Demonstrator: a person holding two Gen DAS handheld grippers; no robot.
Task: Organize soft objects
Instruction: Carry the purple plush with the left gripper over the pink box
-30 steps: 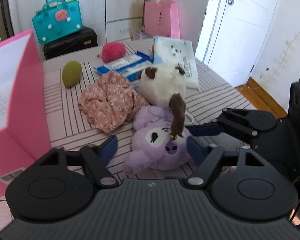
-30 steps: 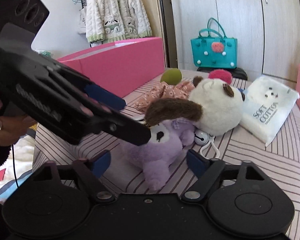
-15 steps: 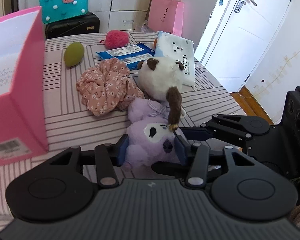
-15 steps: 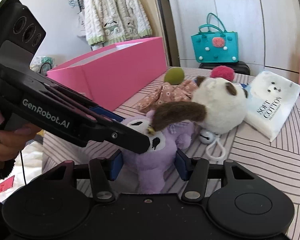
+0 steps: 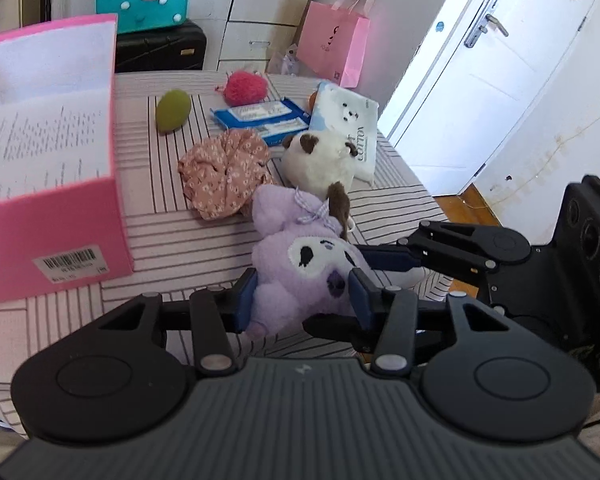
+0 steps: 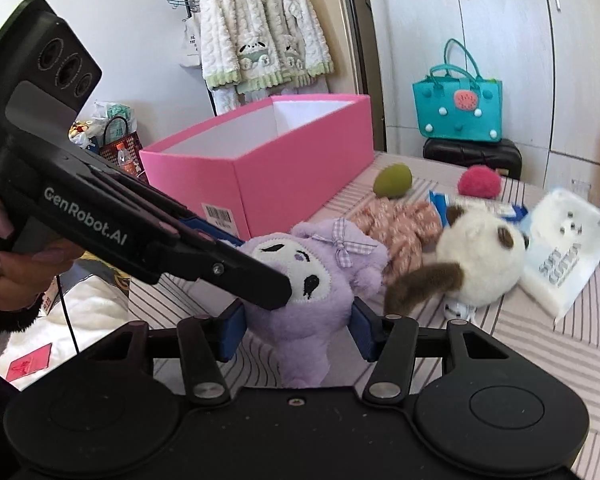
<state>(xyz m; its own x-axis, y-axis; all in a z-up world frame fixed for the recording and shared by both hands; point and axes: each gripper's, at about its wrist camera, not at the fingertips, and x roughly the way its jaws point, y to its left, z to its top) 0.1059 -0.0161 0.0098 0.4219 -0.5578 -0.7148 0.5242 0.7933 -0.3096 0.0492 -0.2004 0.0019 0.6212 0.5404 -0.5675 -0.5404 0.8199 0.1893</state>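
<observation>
Striped table carries the clutter. Both grippers clamp one purple plush: left gripper and right gripper pinch its head from crossing sides, raised off the cloth (likely bound for pink box).

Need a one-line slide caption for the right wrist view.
Both grippers, right gripper and left gripper, close on the purple plush, pink box open behind.

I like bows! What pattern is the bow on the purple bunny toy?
Purple-and-white checks on the bow, clearest in the right wrist view.
</observation>
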